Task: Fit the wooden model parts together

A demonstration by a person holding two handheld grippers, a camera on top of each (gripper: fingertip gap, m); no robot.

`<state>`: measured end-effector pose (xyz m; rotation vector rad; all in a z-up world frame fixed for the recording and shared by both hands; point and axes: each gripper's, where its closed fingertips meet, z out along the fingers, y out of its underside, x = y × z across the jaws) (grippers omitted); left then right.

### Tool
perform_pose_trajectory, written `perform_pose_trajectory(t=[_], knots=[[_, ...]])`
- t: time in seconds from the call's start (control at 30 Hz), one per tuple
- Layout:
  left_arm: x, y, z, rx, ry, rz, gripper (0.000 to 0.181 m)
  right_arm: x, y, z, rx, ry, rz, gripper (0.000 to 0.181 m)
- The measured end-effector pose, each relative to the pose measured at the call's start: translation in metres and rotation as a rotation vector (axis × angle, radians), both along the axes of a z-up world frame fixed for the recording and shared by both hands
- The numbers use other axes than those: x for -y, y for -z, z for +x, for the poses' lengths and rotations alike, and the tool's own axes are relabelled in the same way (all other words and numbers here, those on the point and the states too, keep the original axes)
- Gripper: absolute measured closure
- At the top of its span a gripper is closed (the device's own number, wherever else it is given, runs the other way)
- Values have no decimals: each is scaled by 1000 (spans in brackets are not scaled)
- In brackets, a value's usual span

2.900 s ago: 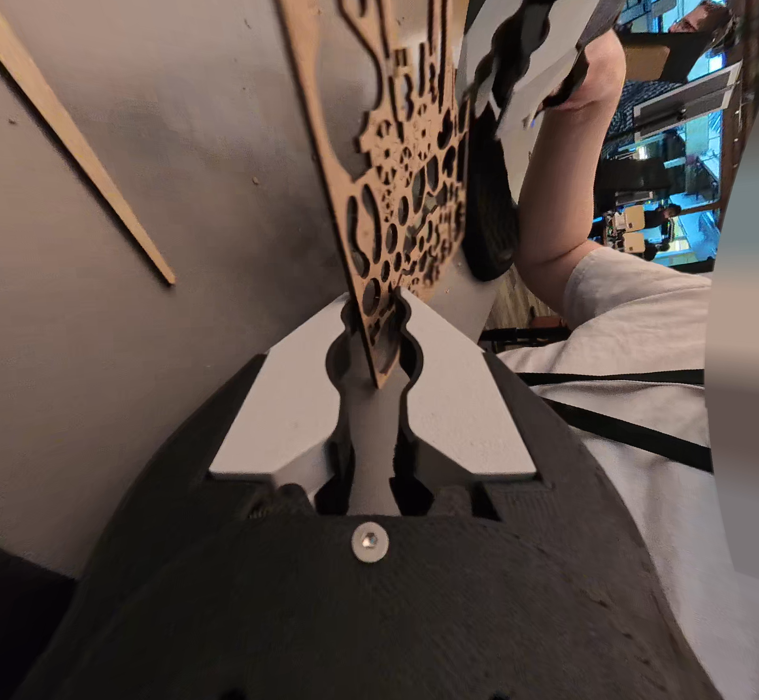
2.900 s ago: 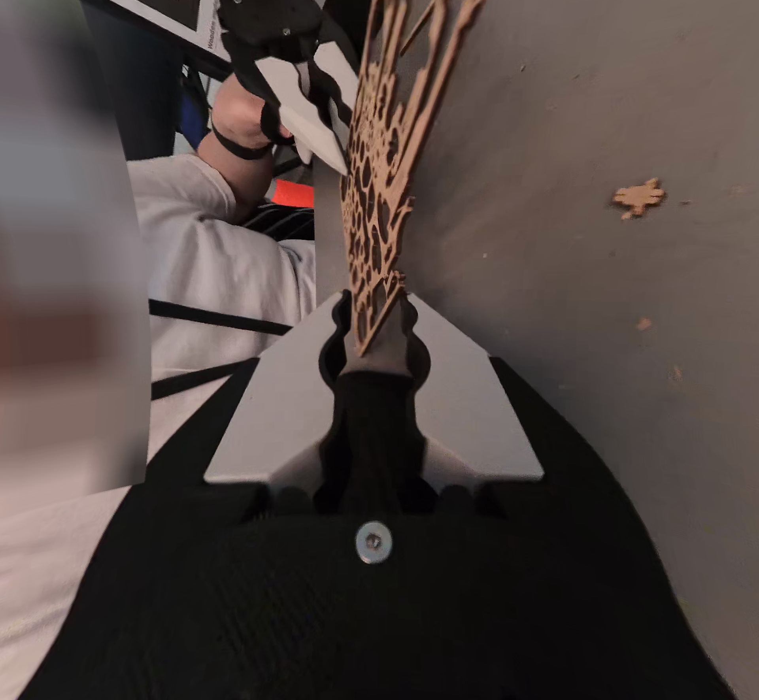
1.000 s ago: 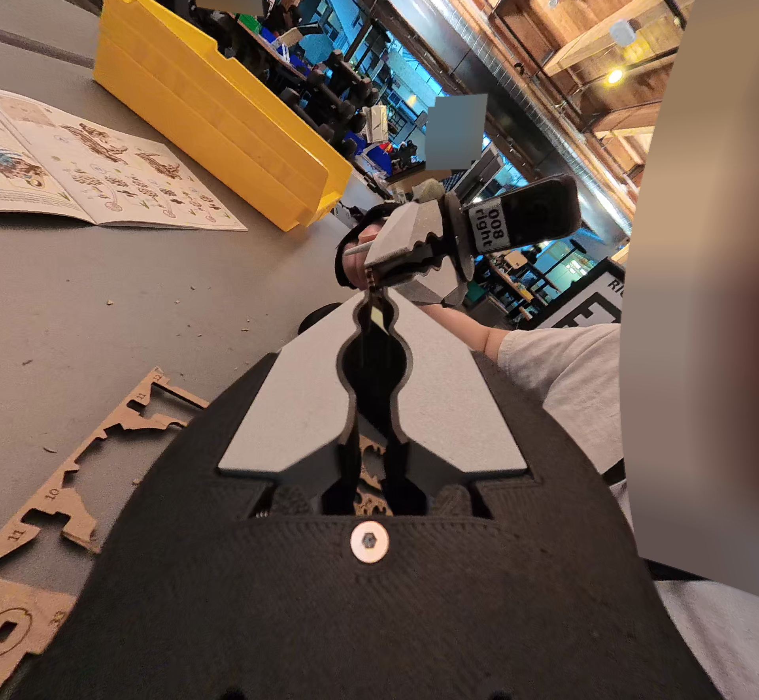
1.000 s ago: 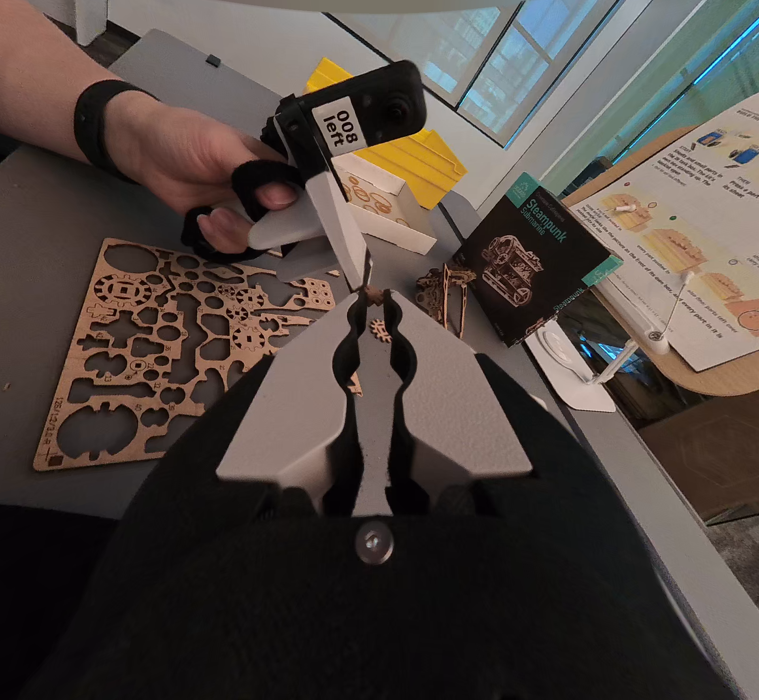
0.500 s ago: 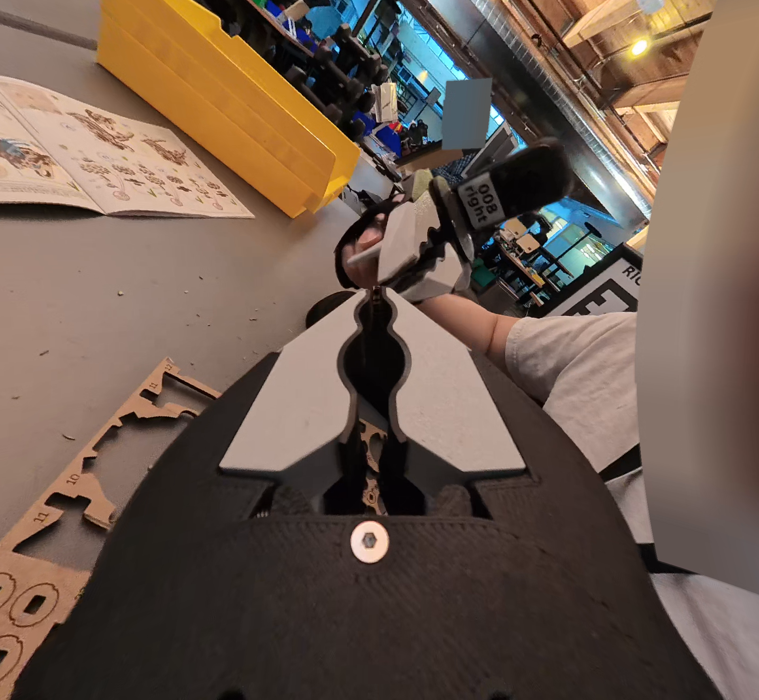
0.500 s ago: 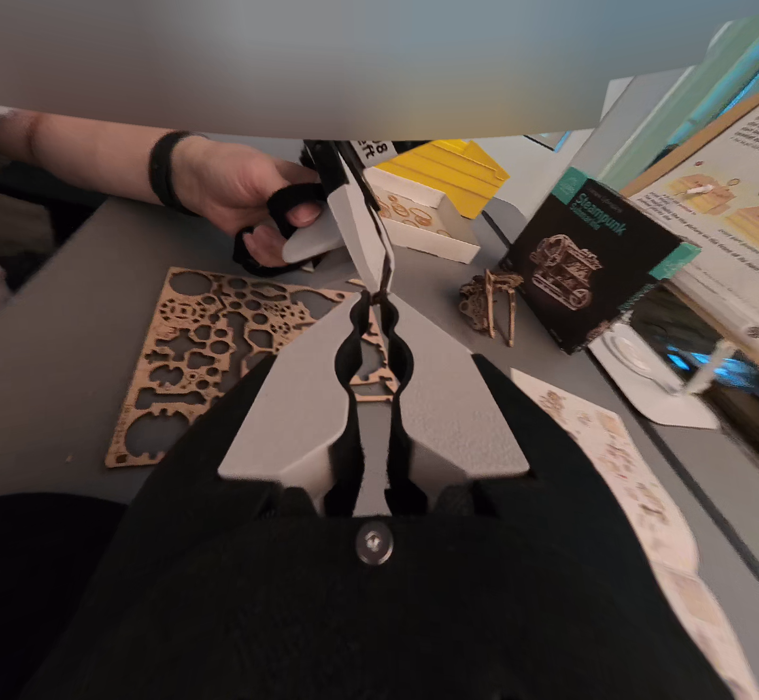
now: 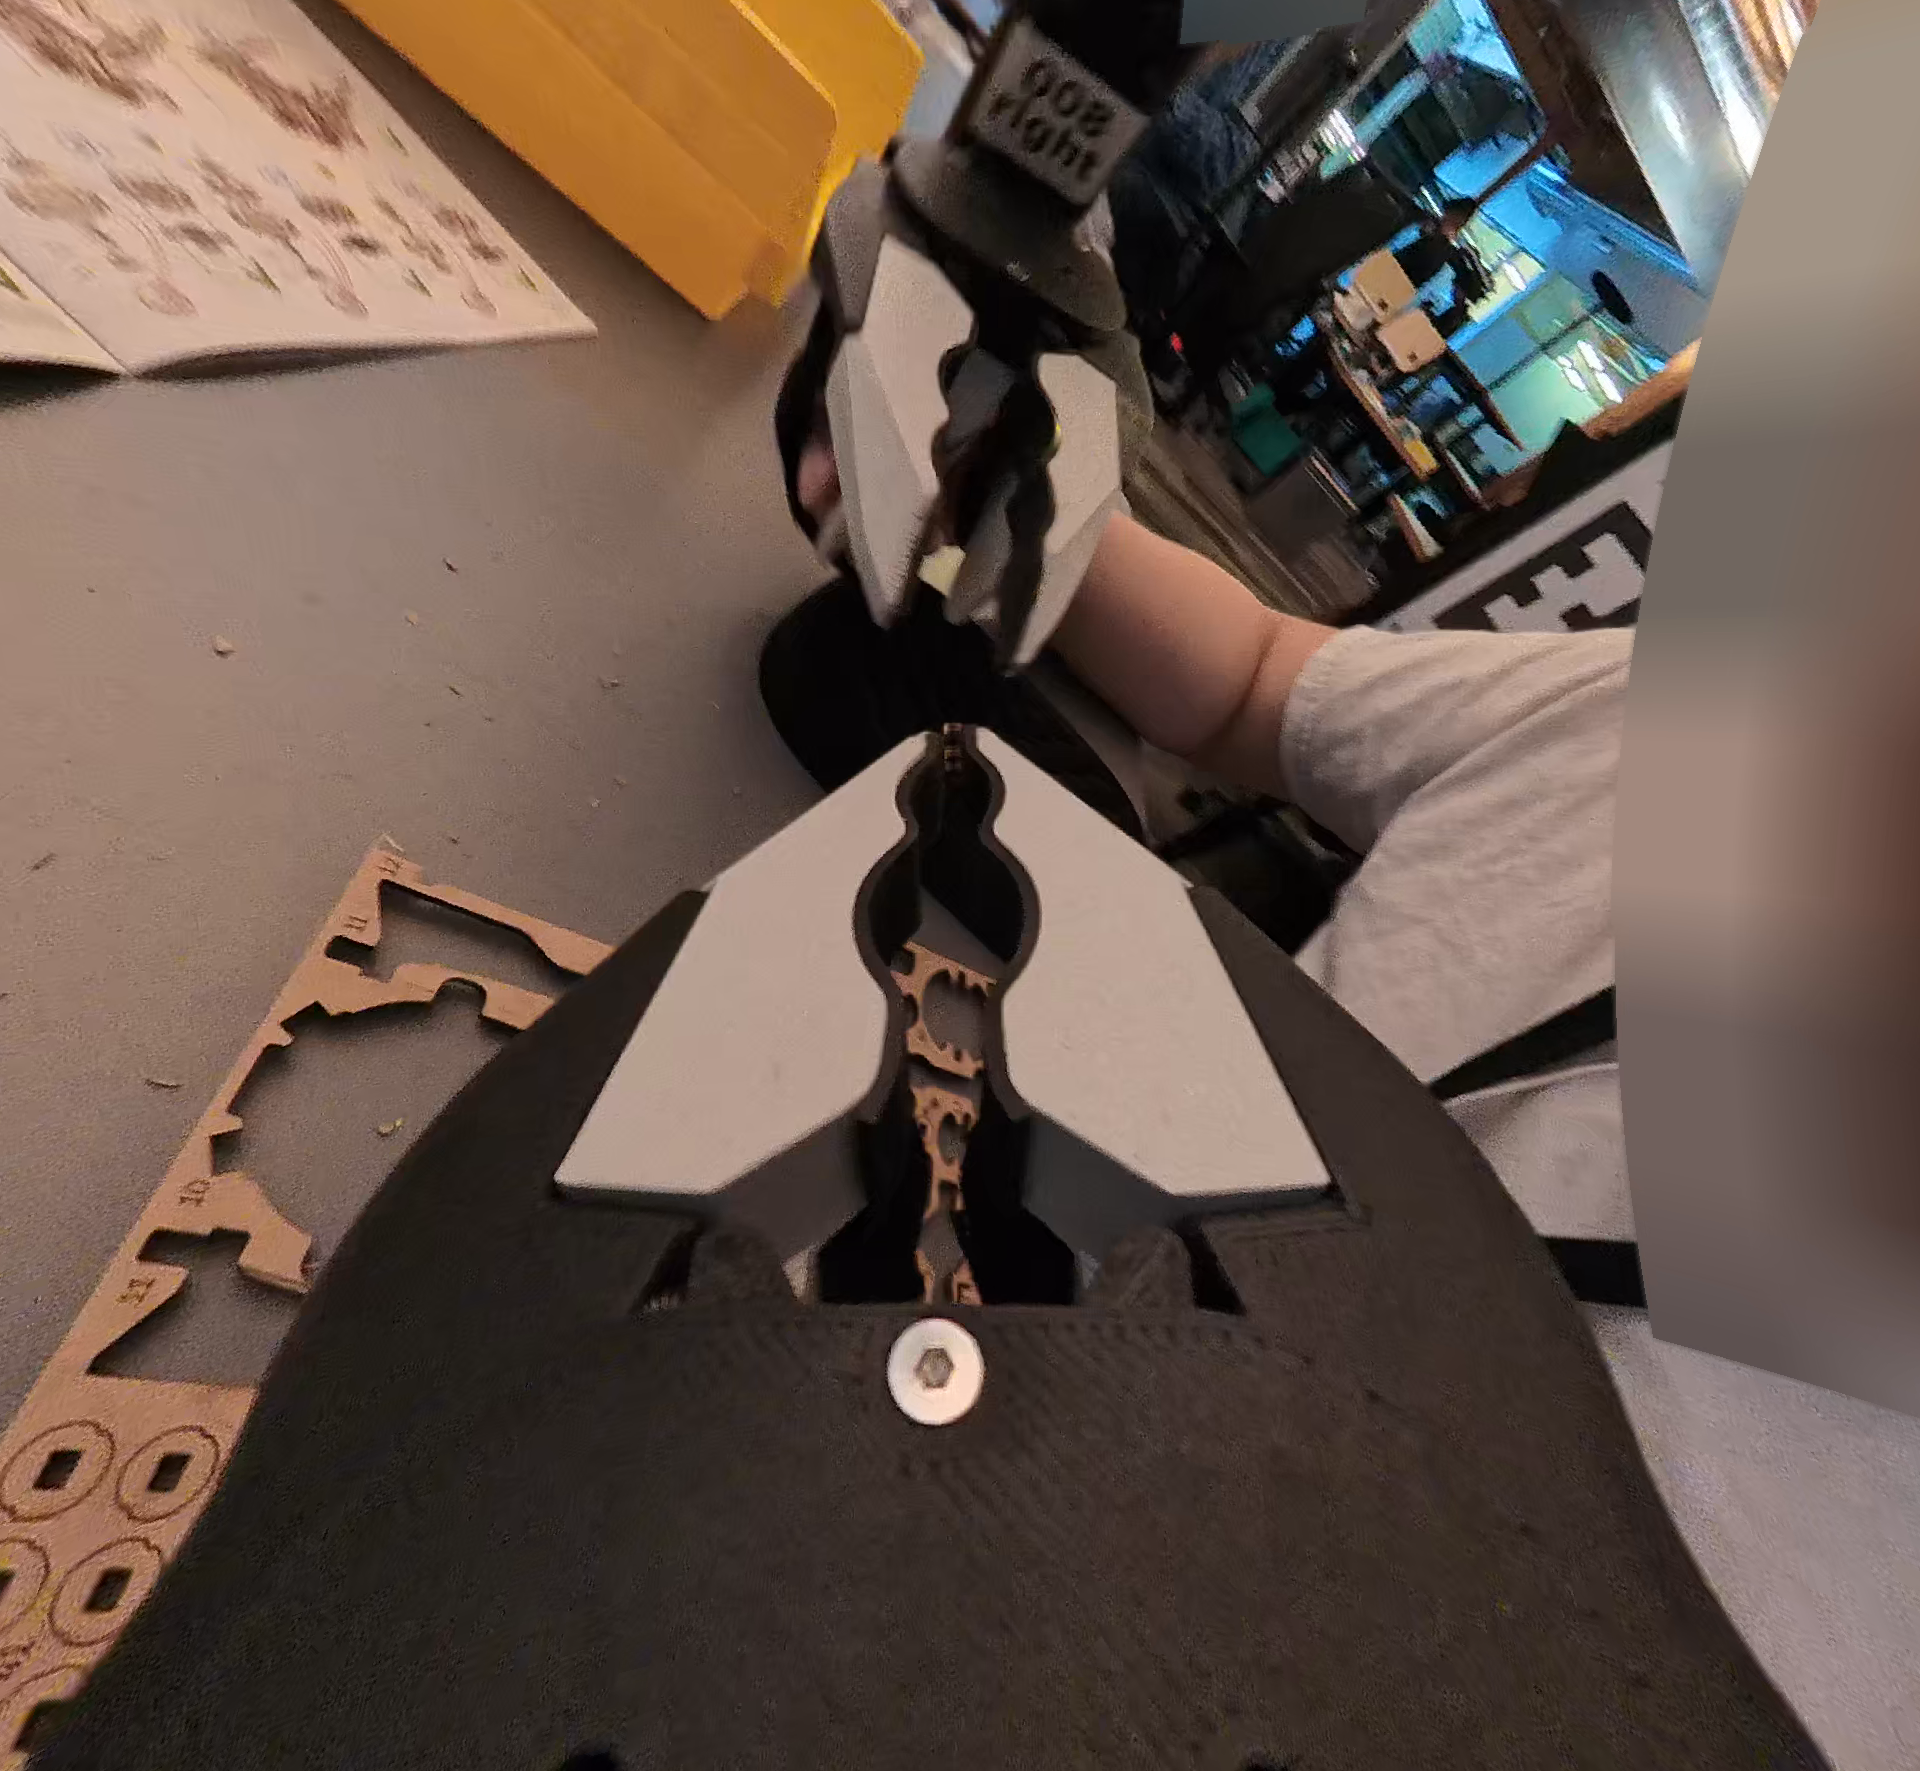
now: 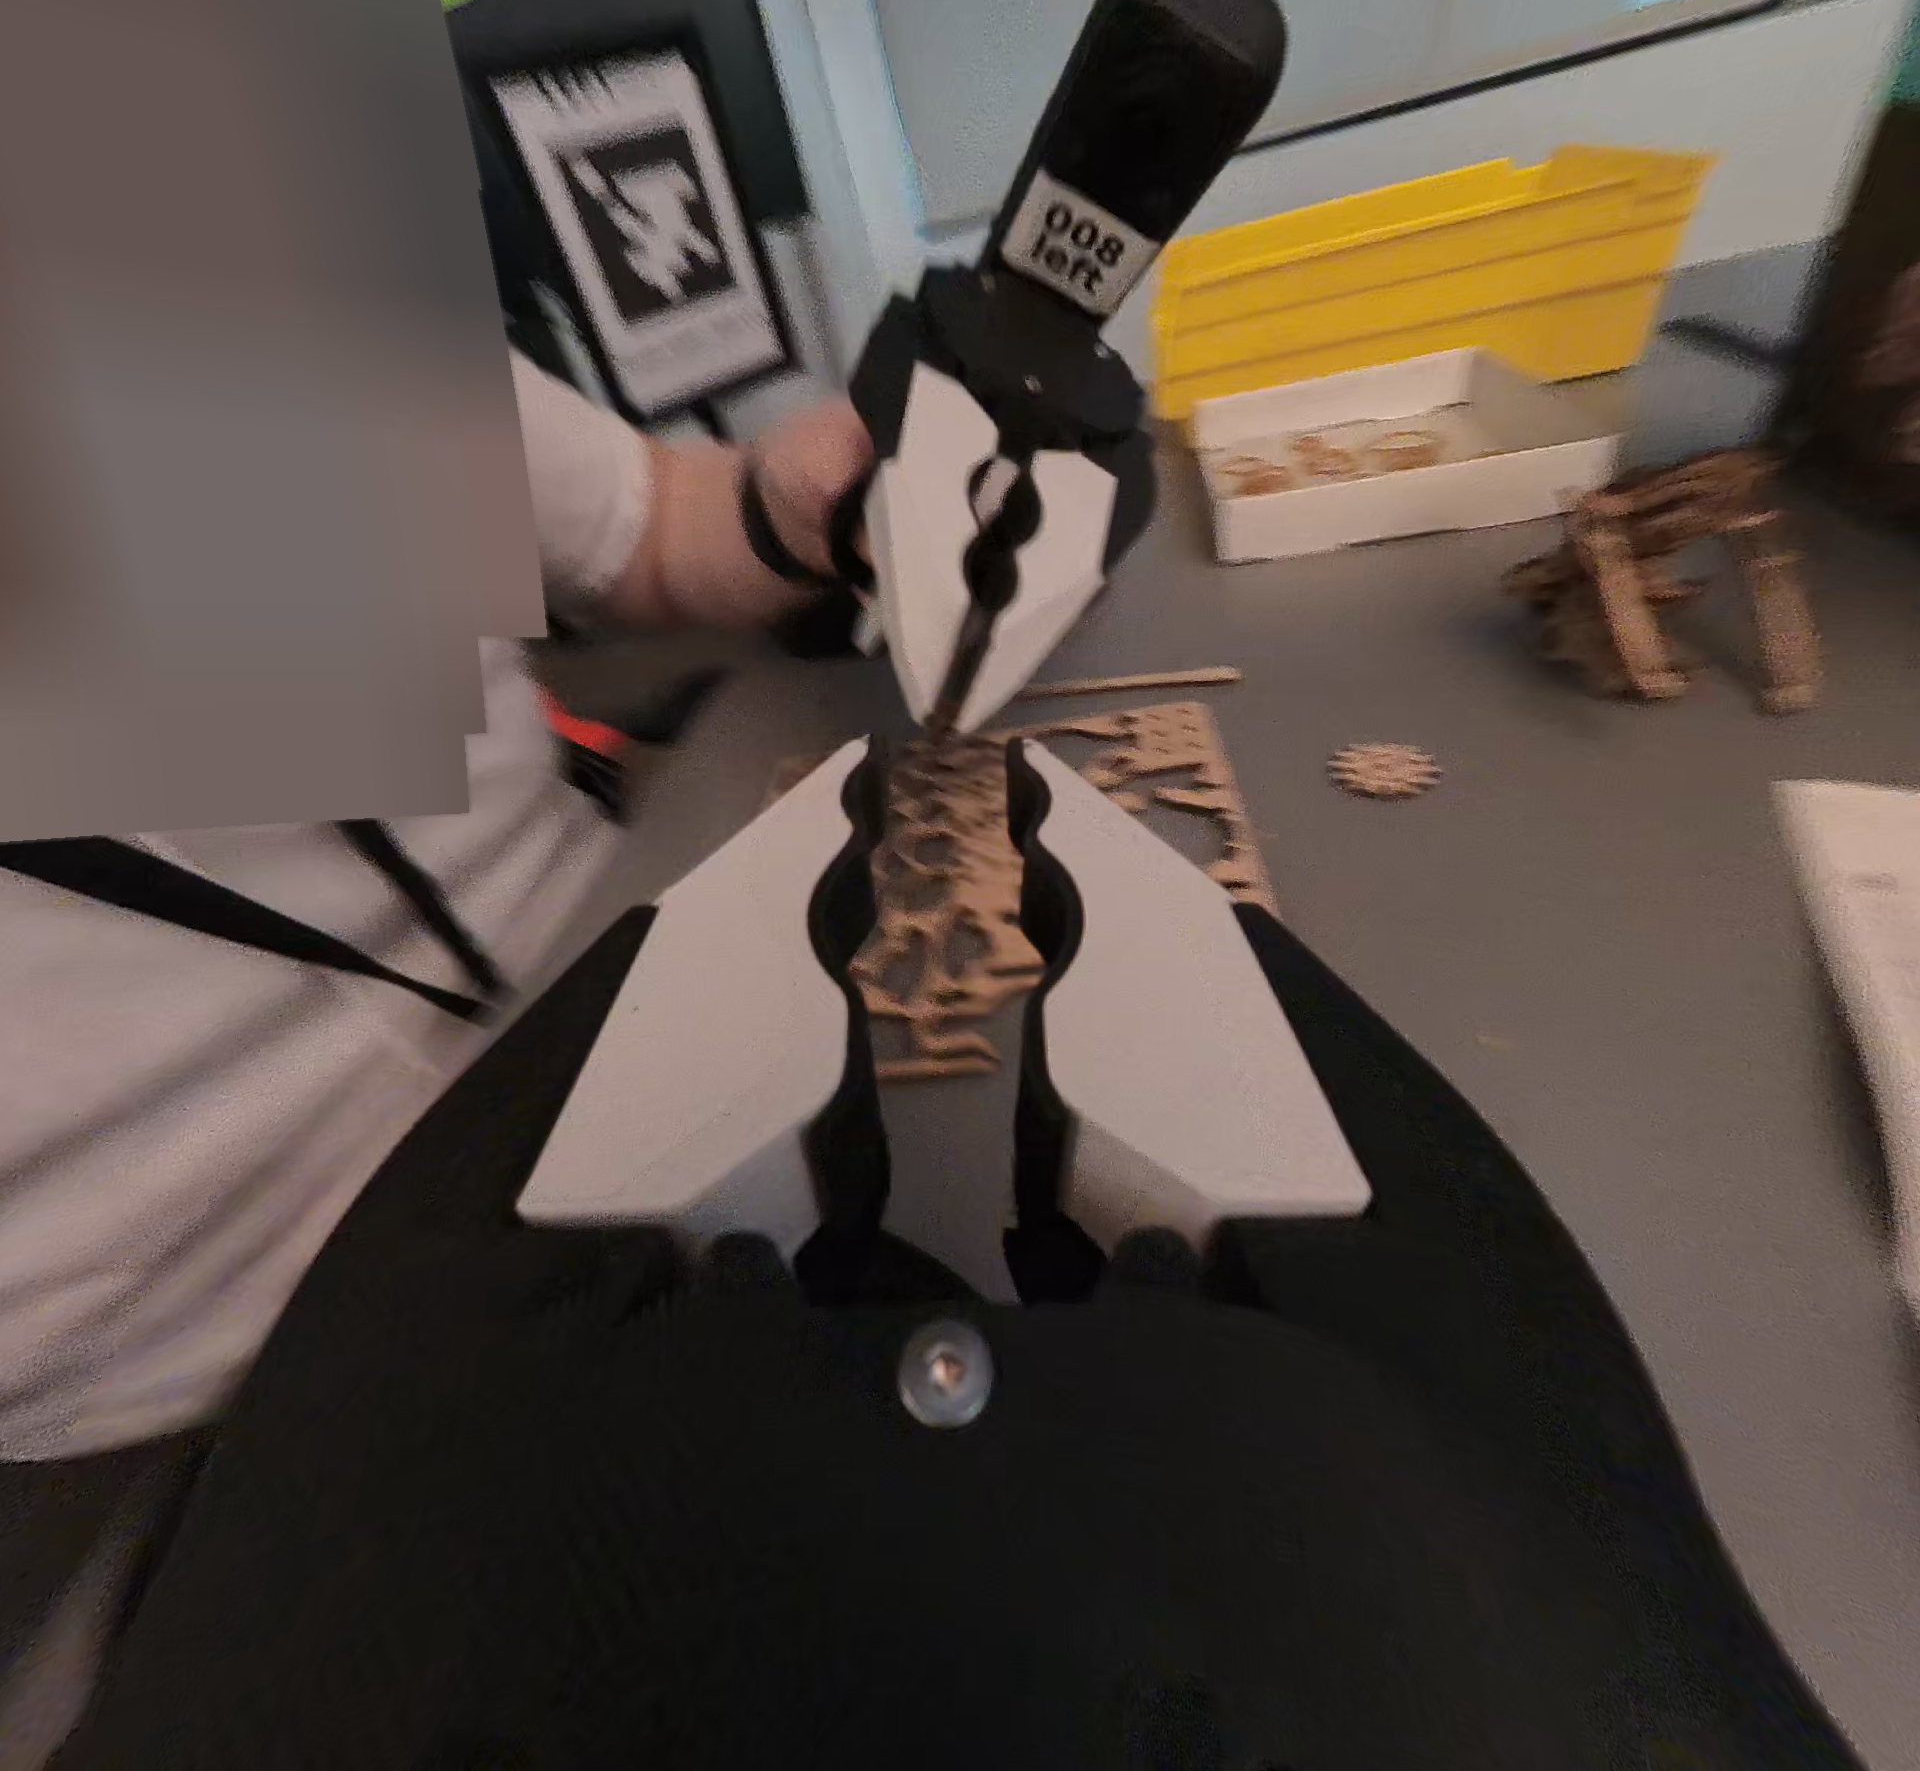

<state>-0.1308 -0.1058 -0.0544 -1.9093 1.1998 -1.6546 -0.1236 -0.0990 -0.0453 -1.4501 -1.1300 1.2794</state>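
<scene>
In the left wrist view, the left gripper (image 7: 952,742) has its fingers pinched on a tiny wooden part (image 7: 952,747) above the grey tabletop (image 7: 416,630). The right gripper (image 7: 951,594) opposite seems to hold something pale.

In the right wrist view, the right gripper's fingers stand parted over the cut-out wooden sheet (image 8: 1164,765) lying on the tabletop; whether they hold anything is unclear.

Two grippers: the left gripper (image 7: 951,747) and the right gripper (image 8: 940,755). Two cut-out wooden sheets, one (image 7: 197,1191) by the table's near edge and another (image 8: 1153,776) mid-table. One loose wooden gear (image 8: 1385,769). One part-built wooden model (image 8: 1662,578). One yellow bin (image 8: 1423,256), one white box (image 8: 1392,464), one instruction booklet (image 7: 208,194).
</scene>
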Motion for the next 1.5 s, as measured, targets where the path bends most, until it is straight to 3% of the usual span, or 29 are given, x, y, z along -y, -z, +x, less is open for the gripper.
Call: perform_pose_trajectory(t=[0.1,0.27,0.4,0.87,0.93,1.03,1.17,1.23,1.27,1.3,1.43,1.5], knots=[[-11,3,4,-27,49,-125,181,-8,-1,6,100,140,307,155],[-9,9,7,-16,140,-311,181,-7,0,-4,213,219,519,158],[-5,13,9,0,157,-331,181,-1,23,-9,303,146,504,175],[-3,11,9,23,185,-363,178,0,21,-11,301,167,550,180],[-9,8,10,51,151,-373,151,-6,15,-9,297,228,590,180],[-21,10,6,85,82,-325,154,-16,9,-4,304,323,646,180],[-37,-7,3,223,4,-338,164,-25,9,-3,324,399,660,179],[-39,-2,5,200,-15,-331,165,-29,8,-1,326,439,657,179],[-43,3,6,186,-53,-320,149,-32,7,1,326,463,652,179],[-47,6,7,186,-91,-309,147,-35,6,3,323,487,650,179],[-67,-11,-6,268,-173,-340,160,-44,6,10,314,543,595,179],[-81,-24,-26,252,-206,-260,171,-48,7,14,318,562,582,179]])
